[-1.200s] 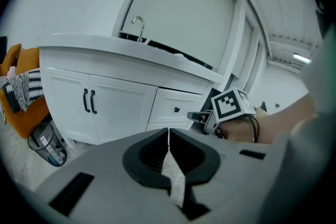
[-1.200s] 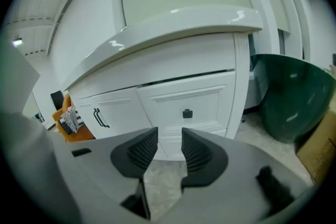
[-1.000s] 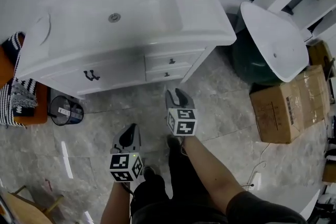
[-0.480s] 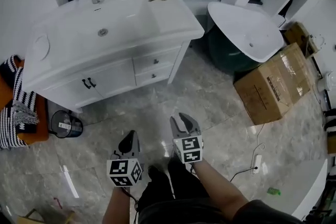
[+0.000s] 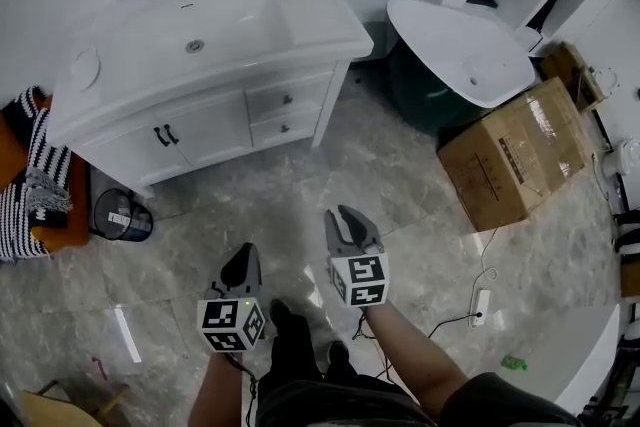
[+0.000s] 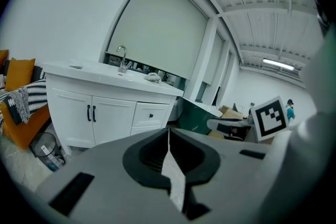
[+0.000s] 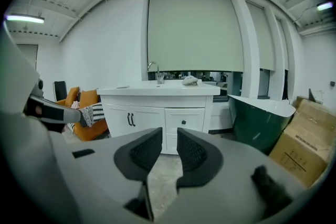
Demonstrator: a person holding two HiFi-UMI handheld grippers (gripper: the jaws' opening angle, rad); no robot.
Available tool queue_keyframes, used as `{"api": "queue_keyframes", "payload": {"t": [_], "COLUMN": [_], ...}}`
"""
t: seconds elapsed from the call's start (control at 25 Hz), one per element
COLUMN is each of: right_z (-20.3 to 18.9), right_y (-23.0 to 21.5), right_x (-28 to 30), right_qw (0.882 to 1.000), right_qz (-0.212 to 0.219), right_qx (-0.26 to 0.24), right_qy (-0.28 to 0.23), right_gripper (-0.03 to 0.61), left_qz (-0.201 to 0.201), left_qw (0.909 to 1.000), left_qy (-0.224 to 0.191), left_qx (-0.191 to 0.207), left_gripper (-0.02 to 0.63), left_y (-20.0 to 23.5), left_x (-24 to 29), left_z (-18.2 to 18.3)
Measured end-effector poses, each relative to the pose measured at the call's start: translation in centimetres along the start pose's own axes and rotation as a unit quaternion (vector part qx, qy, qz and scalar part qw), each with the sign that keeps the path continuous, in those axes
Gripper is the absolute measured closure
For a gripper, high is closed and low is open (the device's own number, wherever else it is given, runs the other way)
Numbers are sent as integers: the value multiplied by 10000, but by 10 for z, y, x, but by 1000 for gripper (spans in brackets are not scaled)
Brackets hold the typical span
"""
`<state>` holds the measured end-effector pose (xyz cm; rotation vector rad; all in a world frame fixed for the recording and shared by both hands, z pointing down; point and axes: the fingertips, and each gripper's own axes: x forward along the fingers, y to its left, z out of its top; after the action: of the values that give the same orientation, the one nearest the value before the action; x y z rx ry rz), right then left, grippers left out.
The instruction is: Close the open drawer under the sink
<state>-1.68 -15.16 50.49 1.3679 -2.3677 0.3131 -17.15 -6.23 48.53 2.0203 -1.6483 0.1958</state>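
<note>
The white sink cabinet (image 5: 200, 130) stands at the upper left, well away from both grippers. Its two small drawers (image 5: 286, 113) sit flush with the cabinet front, one above the other; they also show in the left gripper view (image 6: 150, 115) and the right gripper view (image 7: 184, 122). My left gripper (image 5: 244, 261) hangs over the floor tiles, jaws shut and empty (image 6: 168, 132). My right gripper (image 5: 348, 217) is beside it, a little farther forward; its jaws (image 7: 169, 136) have just been closing, a narrow gap remains and nothing is between them.
A green tub with a white rim (image 5: 470, 55) and a cardboard box (image 5: 515, 155) stand to the right. A small bin (image 5: 118, 213) and an orange cushion with striped cloth (image 5: 30, 185) lie left of the cabinet. A power strip and cable (image 5: 480, 307) lie on the floor.
Both grippers have drawn back from the cabinet, which now looks smaller and farther off. The right jaws stand closer together than before.
</note>
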Motion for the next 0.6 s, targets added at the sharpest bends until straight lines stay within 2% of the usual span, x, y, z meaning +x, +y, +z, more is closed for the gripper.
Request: {"api": "queue_keyframes", "payload": {"t": [0.32, 0.6], "right_z": [-4, 17], "right_y": [-12, -25], "right_x": [-101, -173], "right_qw": [9989, 9957], "right_qz": [245, 429], "right_qx": [225, 223], "right_qy": [-337, -793], "right_gripper": [517, 532], "left_qz": [210, 216], "left_qw": [9995, 9976], "left_qy": [-220, -579], "left_qx": [71, 298], "left_gripper": [595, 594], "left_y": [-72, -138], "left_x": [-63, -109], "left_z": [-18, -10]}}
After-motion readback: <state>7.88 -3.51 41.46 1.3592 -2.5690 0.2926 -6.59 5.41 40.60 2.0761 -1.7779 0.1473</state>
